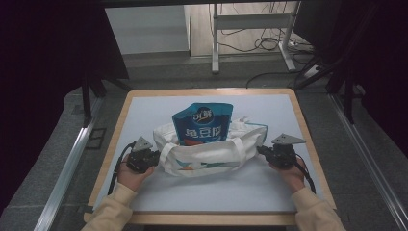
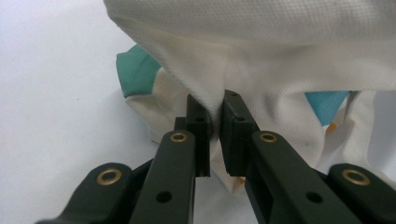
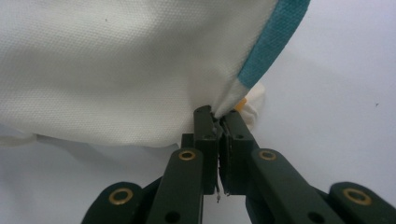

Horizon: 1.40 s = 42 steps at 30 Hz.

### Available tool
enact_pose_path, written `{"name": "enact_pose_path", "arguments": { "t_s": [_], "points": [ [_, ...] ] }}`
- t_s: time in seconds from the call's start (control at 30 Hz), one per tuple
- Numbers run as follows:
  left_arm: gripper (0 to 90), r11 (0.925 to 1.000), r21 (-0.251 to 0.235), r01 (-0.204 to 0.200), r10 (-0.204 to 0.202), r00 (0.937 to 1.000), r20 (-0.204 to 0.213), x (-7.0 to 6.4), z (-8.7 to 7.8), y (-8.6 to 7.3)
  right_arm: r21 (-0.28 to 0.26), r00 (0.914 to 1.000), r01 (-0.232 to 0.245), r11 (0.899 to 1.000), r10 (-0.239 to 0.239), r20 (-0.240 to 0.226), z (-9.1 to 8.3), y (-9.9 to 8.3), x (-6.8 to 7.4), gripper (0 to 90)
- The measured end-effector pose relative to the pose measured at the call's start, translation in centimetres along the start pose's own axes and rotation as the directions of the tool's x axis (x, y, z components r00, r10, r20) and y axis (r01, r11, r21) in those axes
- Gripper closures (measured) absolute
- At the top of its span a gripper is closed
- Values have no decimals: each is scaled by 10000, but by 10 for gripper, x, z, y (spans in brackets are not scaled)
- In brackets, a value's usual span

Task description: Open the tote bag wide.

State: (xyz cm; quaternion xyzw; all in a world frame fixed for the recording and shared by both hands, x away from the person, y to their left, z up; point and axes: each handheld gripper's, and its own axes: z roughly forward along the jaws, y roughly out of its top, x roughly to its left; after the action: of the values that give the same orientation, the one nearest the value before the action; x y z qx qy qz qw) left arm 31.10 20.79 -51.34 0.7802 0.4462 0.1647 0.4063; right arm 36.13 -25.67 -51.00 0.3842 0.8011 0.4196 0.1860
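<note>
Both grippers clamp the white bag (image 1: 207,154) mid-table, left gripper (image 2: 215,116) pinching its left edge, right gripper (image 3: 219,122) its right edge, with a blue pouch (image 1: 202,122) standing inside.

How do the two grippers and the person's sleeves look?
Both the left gripper and the right gripper are black, each topped by a grey three-cornered plate and trailing a black cable. Their black jaws carry brass-coloured rivets. The sleeves are pale yellow.
</note>
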Motion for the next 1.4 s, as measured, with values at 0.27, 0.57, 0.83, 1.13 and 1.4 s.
{"name": "enact_pose_path", "arguments": {
  "t_s": [0.27, 0.57, 0.83, 1.13, 1.4],
  "points": [
    [635, 9998, -188, 93, -95, 9999, -99, 1, -10, 1, -331, 9995, -184, 9993, 192, 237, -9, 2, -1, 643],
    [389, 9855, -1604, 557, -587, 9982, -139, -2, -67, 6, -1475, 9951, -665, 9868, 764, 626, -47, 20, 2, 406],
    [674, 9787, -2038, 227, -216, 9997, 79, -12, -88, 44, -2051, 9986, -262, 9784, 349, 385, -64, 54, 7, 586],
    [877, 9858, -1681, 38, 94, 9969, 775, -17, -66, 89, -1788, 9979, 602, 9820, -635, -128, -45, 108, 23, 850],
    [888, 9966, -751, 340, -261, 9942, 1043, -10, -41, 67, -911, 9972, 646, 9937, -676, -304, -16, 100, 30, 861]
  ]
}}
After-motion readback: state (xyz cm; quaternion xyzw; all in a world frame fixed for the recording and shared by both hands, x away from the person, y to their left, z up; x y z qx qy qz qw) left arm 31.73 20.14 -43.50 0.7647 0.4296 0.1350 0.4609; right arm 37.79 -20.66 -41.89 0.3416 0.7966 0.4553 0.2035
